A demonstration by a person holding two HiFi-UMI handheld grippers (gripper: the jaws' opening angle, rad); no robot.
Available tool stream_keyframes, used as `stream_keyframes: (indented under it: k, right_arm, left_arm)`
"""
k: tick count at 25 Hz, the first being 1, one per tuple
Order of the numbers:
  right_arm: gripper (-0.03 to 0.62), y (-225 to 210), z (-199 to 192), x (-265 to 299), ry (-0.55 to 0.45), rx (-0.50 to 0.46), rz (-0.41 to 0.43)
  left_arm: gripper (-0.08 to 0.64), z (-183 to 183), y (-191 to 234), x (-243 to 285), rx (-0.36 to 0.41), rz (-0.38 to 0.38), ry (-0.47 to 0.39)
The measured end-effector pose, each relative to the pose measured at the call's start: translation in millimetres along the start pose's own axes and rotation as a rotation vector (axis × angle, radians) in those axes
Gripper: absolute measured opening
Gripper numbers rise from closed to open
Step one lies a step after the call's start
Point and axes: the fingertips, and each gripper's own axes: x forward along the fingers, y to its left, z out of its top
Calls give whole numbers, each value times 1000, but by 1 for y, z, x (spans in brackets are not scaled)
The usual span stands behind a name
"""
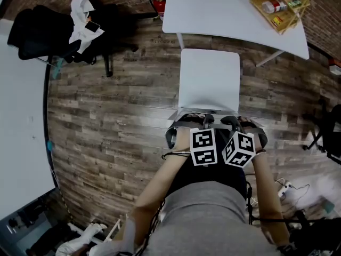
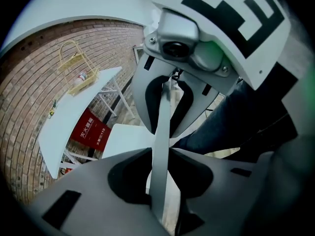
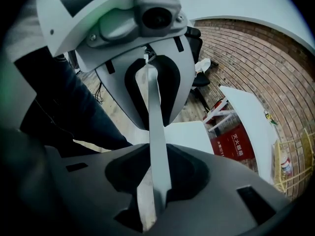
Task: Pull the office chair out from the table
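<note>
A wood-plank floor (image 1: 117,116) is seen from steeply above. A white desk (image 1: 213,9) lies across the top of the head view, and a second desk (image 1: 21,116) runs down the left edge. A black chair (image 1: 48,33) draped with a white cloth (image 1: 81,23) is seen at the upper left, well apart from the rest.

The chair (image 1: 209,81), white, is placed in the middle, just in front of the desk. Its seat is clear of the desk top, with the far edge near the desk's near edge. Its backrest (image 2: 160,132) is turned towards the person and is seen edge-on as a thin white strip.

A yellow wire basket (image 1: 279,4) with a bottle in it is set on the desk's right end. A red extinguisher (image 1: 158,4) is seen beside the desk's left end.

The left gripper (image 1: 201,119) and right gripper (image 1: 234,122) are held side by side on the top edge of the backrest, pointing steeply down. In each gripper view the fingers (image 2: 98,191) (image 3: 221,191) are closed to a narrow gap, with the backrest edge clamped between them.
</note>
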Motion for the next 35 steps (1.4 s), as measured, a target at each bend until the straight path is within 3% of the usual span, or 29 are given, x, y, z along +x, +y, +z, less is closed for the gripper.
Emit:
stream_keyframes:
  k: [3, 6, 9, 12, 14, 17, 20, 23, 28, 32, 35]
  right_arm:
    - [126, -3, 0, -1, 7, -2, -16]
    - [178, -2, 9, -11, -32, 13, 4]
    - [179, 0, 30, -34, -159, 91, 66]
    - [178, -11, 52, -66, -317, 207, 100]
    - [150, -34, 64, -91, -417, 295, 41]
    - [52, -77, 76, -124, -583, 382, -139]
    - [34, -107, 86, -147, -723, 429, -287]
    - [32, -122, 89, -157, -759, 529, -349]
    - [29, -146, 84, -174, -870, 715, -472]
    - [23, -157, 92, -184, -901, 744, -558]
    - [20, -159, 97, -186, -915, 756, -559]
  left_arm:
    - [168, 3, 7, -4, 3, 21, -23]
    - [195, 8, 10, -16, -35, 3, -78]
    - [201, 20, 17, -41, -106, -2, -192]
    - [199, 36, 40, -78, -199, 47, -340]
    - [199, 43, 61, -104, -258, 106, -426]
    - [193, 53, 91, -138, -322, 203, -542]
    - [118, 62, 113, -161, -372, 298, -633]
    - [82, 64, 130, -176, -424, 399, -669]
    - [27, 61, 148, -191, -556, 492, -725]
    - [20, 49, 160, -205, -633, 624, -740]
    - [20, 48, 163, -210, -660, 646, -759]
